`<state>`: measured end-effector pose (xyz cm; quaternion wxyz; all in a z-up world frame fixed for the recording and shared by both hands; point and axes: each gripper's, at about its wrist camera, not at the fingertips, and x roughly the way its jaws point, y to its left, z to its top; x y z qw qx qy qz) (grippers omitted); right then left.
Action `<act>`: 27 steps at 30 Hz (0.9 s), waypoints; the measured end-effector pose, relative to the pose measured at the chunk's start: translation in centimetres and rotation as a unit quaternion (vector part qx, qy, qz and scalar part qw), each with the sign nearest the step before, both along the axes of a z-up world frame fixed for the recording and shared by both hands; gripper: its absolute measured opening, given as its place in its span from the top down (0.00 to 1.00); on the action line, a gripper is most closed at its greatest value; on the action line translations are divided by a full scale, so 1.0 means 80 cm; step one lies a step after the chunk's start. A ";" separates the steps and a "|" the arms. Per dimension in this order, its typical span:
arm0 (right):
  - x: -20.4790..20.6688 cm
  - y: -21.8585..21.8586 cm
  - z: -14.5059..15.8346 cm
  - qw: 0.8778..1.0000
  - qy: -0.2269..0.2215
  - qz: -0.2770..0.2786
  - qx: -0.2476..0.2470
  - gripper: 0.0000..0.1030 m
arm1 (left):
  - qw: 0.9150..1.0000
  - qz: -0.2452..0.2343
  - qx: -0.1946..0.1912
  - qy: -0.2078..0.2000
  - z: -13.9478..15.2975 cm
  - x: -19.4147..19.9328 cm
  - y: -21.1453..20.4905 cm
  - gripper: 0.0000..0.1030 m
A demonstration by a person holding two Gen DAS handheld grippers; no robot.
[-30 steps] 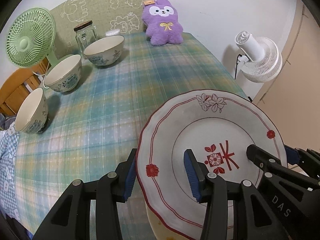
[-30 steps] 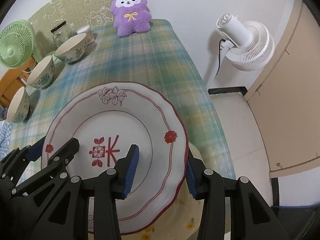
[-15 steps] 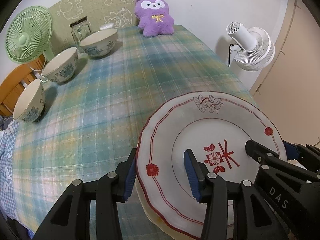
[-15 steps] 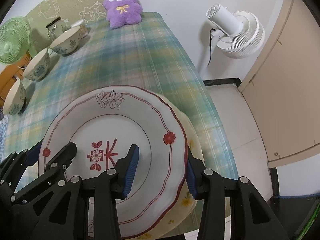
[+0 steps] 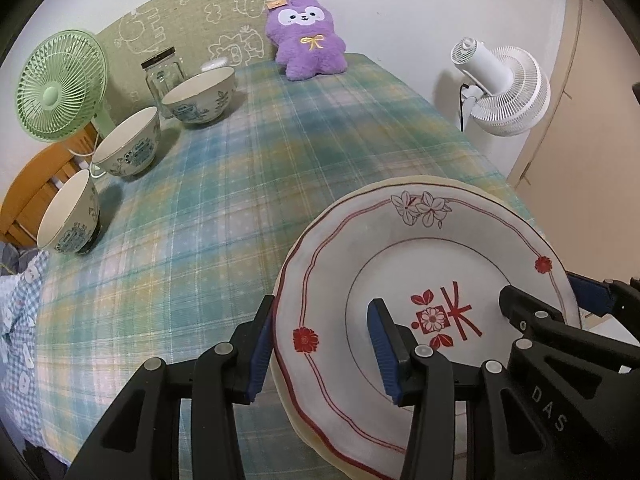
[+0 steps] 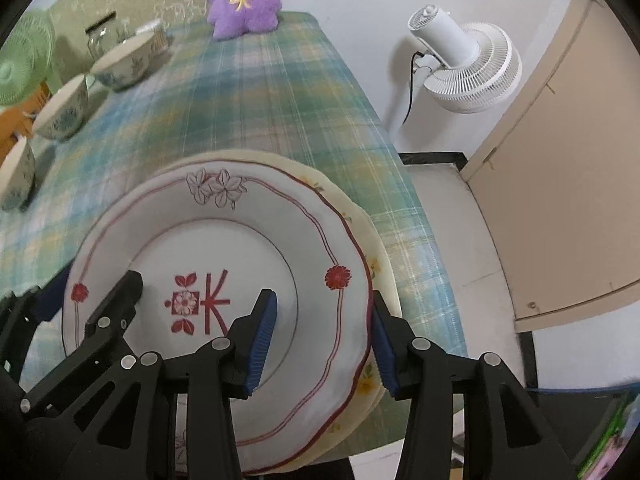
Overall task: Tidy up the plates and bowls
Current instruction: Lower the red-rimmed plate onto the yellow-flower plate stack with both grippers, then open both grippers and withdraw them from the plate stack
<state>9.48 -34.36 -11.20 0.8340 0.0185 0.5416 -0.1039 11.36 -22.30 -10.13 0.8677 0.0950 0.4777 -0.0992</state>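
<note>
the tabletop is seen ahead of both claws, three bowls well beyond them to the left. the red plate has been lowered onto the cream plate directly beneath. its left rim is straddled by the left claw, seemingly gripped. the right claw has just been opening around the right rim, pads apparently clear. the stacking is judged done; release is left.

The cream plate is mostly hidden under the red-rimmed plate; the far bowls and jar are blurred in the right view
</note>
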 end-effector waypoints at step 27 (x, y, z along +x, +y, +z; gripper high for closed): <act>0.009 0.011 0.074 0.995 -0.047 0.048 0.078 0.28 | 0.999 0.043 -0.014 -0.020 0.074 -0.005 0.047 0.13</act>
